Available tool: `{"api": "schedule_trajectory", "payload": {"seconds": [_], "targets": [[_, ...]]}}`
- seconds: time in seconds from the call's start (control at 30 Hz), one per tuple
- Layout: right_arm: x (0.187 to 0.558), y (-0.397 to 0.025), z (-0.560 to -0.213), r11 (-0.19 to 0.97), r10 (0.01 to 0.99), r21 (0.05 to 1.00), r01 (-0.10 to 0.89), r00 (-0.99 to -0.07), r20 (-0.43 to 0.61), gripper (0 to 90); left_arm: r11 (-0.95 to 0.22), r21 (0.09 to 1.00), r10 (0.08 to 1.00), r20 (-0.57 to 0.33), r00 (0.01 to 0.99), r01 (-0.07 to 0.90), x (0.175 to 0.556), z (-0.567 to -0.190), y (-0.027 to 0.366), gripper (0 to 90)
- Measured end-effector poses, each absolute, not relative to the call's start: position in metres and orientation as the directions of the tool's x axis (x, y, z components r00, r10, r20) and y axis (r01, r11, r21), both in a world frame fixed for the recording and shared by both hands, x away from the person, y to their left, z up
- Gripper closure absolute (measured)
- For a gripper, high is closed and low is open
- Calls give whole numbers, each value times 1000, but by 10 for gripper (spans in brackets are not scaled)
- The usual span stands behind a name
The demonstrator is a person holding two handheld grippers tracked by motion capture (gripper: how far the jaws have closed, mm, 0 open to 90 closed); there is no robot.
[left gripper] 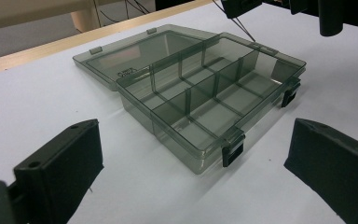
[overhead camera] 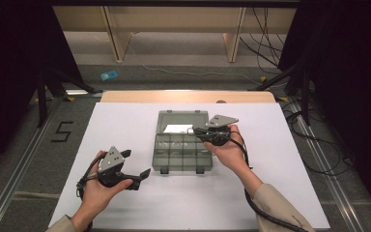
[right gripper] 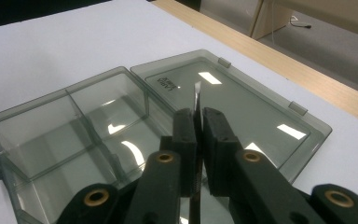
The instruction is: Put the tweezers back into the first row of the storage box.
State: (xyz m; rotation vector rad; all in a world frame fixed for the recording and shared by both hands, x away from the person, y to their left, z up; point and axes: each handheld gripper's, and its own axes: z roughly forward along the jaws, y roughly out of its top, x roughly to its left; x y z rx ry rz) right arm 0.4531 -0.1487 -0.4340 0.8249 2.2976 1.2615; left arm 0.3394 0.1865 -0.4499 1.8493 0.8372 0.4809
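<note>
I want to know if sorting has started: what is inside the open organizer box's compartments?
The compartments of the organizer box in sight look empty. The right gripper pinches a thin clear strip above the box. Its fingers cover part of the tray in the right gripper view.

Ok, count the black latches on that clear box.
2. The left latch and the right latch both sit on the box's front wall, nearest the person, one near each corner. None looks hidden. The right gripper, shut on a thin strip, is above the box.
</note>
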Motion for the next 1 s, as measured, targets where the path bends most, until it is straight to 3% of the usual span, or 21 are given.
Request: {"api": "schedule_trajectory", "payload": {"seconds": [1.0], "targets": [[458,-135,-445,452,641,836,310,-765,-63,846,-252,910,731,-44,681,329,340,-450,187,27]]}}
